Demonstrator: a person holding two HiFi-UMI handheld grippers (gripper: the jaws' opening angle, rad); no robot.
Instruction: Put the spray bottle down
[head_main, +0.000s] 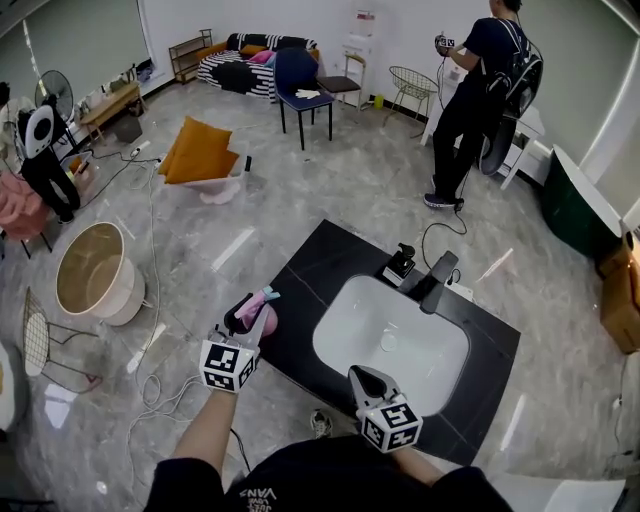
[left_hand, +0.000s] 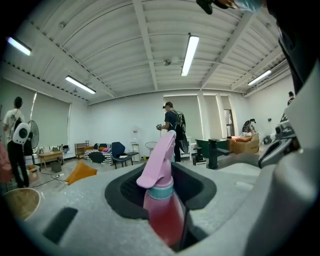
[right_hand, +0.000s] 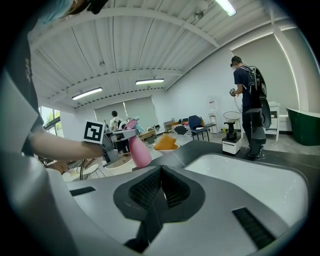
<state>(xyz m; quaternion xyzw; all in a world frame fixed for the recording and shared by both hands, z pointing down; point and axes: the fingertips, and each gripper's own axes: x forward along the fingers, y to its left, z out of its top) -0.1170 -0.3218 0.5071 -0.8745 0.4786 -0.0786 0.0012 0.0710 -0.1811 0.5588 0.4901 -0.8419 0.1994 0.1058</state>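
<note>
I see left gripper (head_main: 246, 312) fingers clamped on the spray bottle (head_main: 267, 319), upright, base down, at the counter's (head_main: 320, 262) left edge; right gripper (head_main: 362, 377) fingers shut, empty

I see a white sink basin (head_main: 370, 330) in a black stone counter (head_main: 320, 270) at one o'clock, an orange cushion (head_main: 198, 150) at eleven (well apart).
</note>
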